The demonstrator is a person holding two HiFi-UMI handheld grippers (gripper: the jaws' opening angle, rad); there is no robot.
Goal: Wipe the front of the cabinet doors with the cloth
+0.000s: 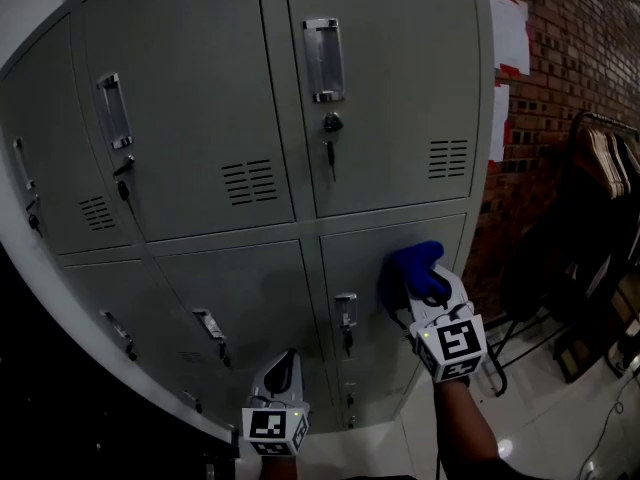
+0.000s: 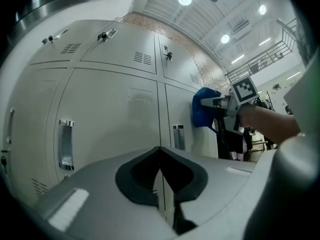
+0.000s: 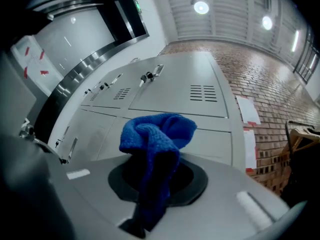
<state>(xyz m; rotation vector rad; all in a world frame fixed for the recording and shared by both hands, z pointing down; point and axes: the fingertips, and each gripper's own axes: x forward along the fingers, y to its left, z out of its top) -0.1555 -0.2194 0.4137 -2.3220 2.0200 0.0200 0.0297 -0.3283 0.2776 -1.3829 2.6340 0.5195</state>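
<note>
Right gripper view: right gripper [image 3: 156, 183] jaws clamp the blue cloth [image 3: 156, 134]; left gripper [image 2: 161, 176] jaws pressed together, empty.

Bunched blue cloth [image 1: 413, 268] seemingly touches grey lower cabinet door [image 1: 358, 258].

Brick wall [image 1: 570, 58] on my right, with white paper sheets [image 1: 510, 33] stuck on it. A dark rack [image 1: 600, 120] with wooden hangers [image 1: 603, 160] stands near that wall. The floor [image 1: 540, 408] is pale and glossy, with a spot of glare. Above me is a ribbed white ceiling [image 3: 230, 14] with round lamps [image 3: 201, 7] lit. The head view is dim overall.
</note>
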